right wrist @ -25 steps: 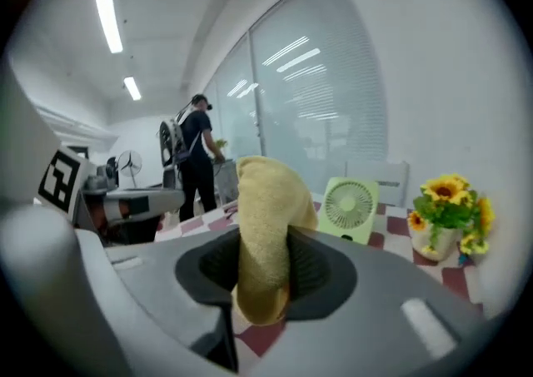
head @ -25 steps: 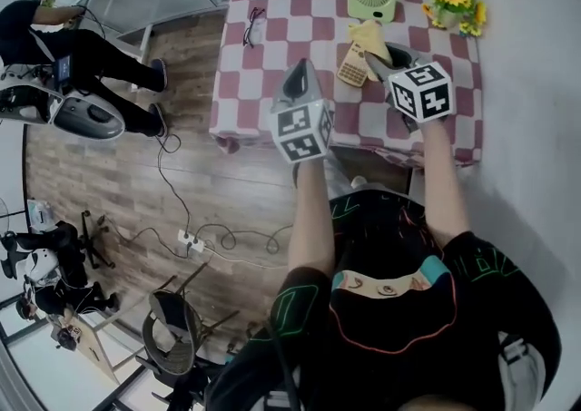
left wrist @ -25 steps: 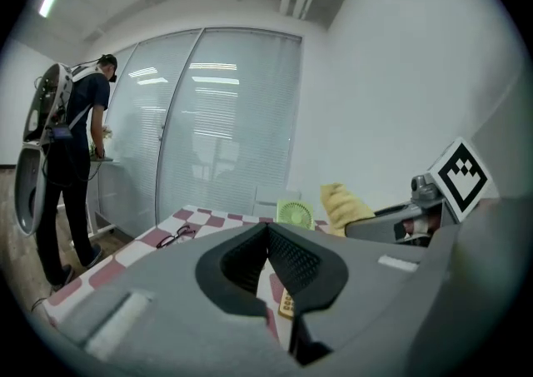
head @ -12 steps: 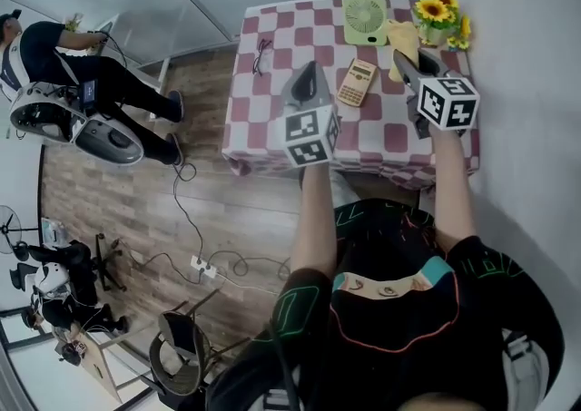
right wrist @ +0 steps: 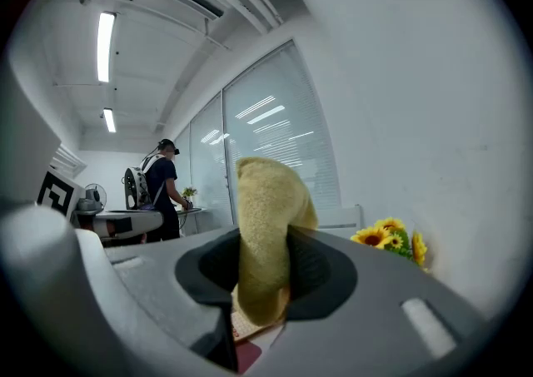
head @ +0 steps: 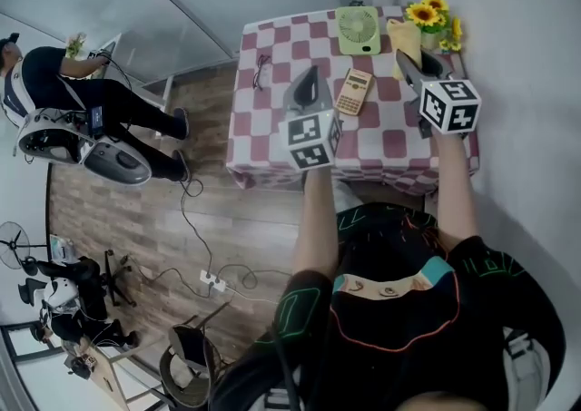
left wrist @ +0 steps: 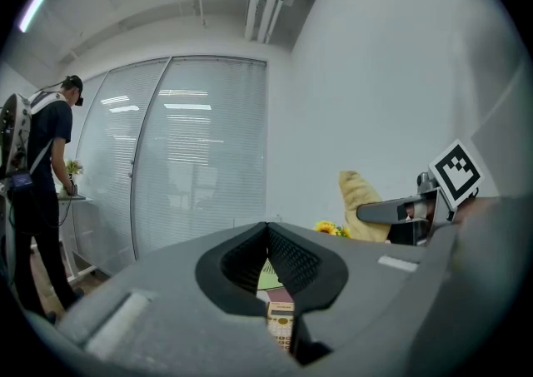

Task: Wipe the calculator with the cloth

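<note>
Hovering above the checkered bench (head: 272, 141), in from its near edge: left gripper (head: 307, 83), fingers pressed together, nothing between them. Calculator (head: 354, 92) lies flat mid-bench, just right of those fingers, apart from them. Toward the right edge, right gripper (head: 408, 63): fingers clamped on the yellow cloth (head: 405, 37), which sticks out past the tips, apart from the calculator. Green fan (head: 359, 28) and sunflowers (head: 432, 15) stand along the far edge.

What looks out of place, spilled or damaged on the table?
Nothing stands out. The calculator lies flat on the table, only slightly slanted to its checks, and the cloth is clamped in the right gripper.
</note>
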The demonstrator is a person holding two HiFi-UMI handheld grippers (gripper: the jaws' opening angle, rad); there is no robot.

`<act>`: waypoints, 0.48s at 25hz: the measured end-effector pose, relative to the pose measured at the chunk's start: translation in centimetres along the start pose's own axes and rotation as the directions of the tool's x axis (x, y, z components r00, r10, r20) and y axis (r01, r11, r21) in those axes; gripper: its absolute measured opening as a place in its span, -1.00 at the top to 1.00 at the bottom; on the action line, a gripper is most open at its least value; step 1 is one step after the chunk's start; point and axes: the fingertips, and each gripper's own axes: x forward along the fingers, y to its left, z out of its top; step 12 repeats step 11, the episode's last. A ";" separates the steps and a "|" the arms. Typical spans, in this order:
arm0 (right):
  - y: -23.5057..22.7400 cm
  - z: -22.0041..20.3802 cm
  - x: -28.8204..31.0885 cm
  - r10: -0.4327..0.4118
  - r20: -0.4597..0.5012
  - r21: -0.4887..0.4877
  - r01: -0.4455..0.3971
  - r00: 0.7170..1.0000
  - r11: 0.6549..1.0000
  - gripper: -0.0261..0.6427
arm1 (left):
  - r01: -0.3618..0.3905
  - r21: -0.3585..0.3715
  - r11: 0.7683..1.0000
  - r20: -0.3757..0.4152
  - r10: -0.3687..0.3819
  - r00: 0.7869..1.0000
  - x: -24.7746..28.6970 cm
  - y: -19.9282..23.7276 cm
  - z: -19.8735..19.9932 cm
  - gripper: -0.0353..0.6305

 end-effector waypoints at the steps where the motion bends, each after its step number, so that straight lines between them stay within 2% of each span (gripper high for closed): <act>1: 0.0 0.1 -0.1 -0.001 0.007 -0.004 0.001 1.000 1.000 0.56 | 0.000 0.001 1.000 0.000 0.000 1.000 0.0 0.0 -0.1 0.87; 12: -0.7 1.6 -0.9 -0.011 0.074 -0.055 0.015 0.997 0.998 0.56 | 0.001 0.001 1.000 -0.001 -0.001 1.000 0.5 -0.3 0.1 0.87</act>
